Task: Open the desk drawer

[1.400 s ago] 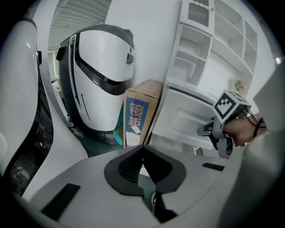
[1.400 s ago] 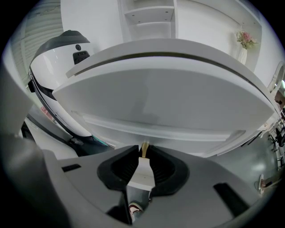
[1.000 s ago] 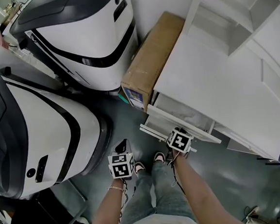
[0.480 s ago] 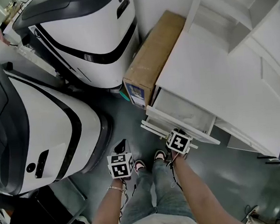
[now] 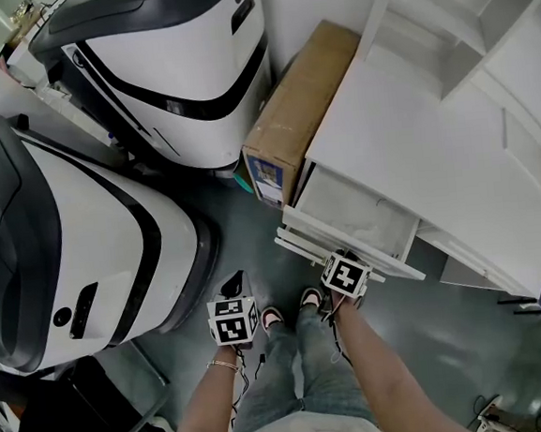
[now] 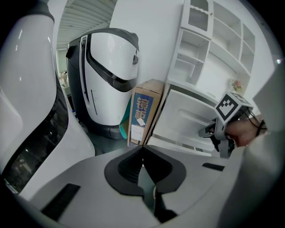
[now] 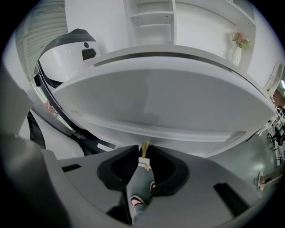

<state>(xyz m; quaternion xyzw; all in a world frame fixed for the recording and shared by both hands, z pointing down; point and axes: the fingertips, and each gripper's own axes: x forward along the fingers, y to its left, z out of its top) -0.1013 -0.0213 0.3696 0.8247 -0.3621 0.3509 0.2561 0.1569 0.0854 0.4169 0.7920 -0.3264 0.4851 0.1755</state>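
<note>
White desk drawer (image 5: 349, 203) stands partly out from under white counter (image 5: 414, 132), beside brown cardboard box (image 5: 298, 104). Right tool (image 7: 143, 156) clamped on small brass drawer knob (image 7: 144, 146). Left tool (image 6: 142, 153) closed, empty, above grey floor (image 5: 244, 231).

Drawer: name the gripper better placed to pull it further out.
Right. The right gripper is at the front of the drawer, shut on its small handle. The left gripper is off to the side, shut and empty, touching nothing.
</note>
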